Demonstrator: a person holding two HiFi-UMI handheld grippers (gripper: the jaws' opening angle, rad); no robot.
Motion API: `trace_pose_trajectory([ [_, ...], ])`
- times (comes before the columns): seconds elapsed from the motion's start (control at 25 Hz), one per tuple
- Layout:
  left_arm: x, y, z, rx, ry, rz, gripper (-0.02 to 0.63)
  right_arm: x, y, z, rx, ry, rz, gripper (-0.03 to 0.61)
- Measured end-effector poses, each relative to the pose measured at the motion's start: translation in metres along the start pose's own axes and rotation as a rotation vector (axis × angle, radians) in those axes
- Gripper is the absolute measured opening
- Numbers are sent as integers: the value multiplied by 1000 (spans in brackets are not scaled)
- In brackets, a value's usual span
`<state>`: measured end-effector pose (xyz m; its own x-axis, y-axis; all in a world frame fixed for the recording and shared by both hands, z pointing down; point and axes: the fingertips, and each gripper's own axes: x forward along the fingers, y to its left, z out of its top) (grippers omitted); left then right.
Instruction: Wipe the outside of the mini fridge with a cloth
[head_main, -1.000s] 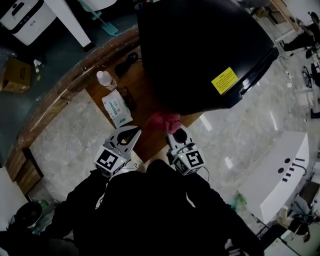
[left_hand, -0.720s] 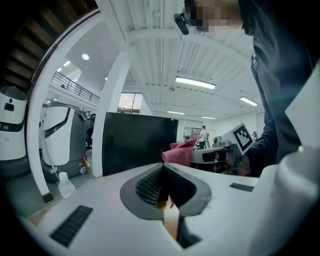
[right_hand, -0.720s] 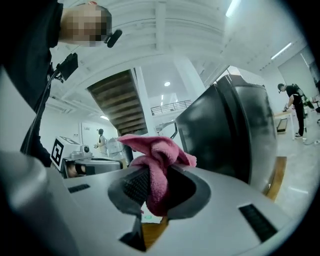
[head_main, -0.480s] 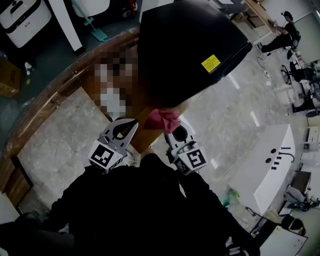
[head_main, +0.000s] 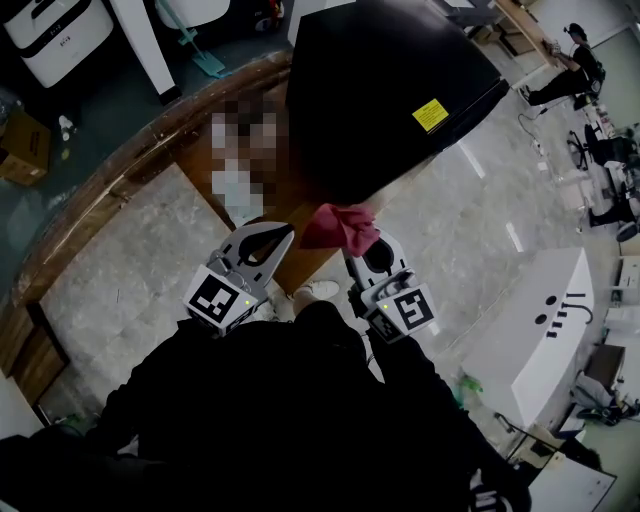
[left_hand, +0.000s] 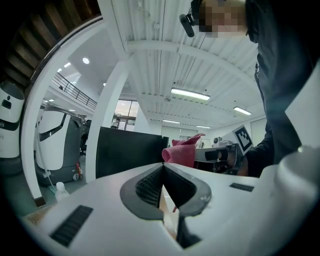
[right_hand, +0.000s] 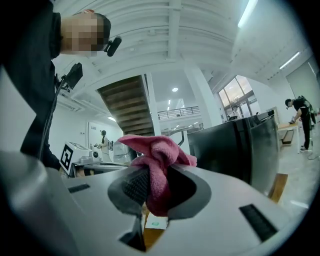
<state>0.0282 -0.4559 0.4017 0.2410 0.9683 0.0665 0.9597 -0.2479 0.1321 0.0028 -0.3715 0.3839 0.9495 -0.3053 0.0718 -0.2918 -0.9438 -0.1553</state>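
Head view: left tongs (head_main: 280, 236) are hanging pinched together and empty, by the bench's (head_main: 190, 165) near edge. Right tongs (head_main: 362, 252) are clamping the bunched pink cloth (head_main: 338, 227), just below the mini fridge (head_main: 380, 90); whether they are touching isn't readable. The fridge is standing on the bench, ahead and slightly right of the cloth. The right hand is nearer, so the wipe is likely going forward.

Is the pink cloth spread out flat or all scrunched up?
Scrunched up. The right tool pinches the pink cloth in a bunched wad, with folds poking out above its jaws.
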Motion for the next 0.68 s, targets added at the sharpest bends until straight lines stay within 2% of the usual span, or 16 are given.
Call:
trace_pose_trajectory([
  [0.32, 1, -7, 5, 11, 7, 7, 6, -7, 2, 1, 4, 3, 14, 74],
  [0.68, 10, -11, 18, 55, -29, -16, 6, -3, 1, 16, -19, -29, 12, 74],
])
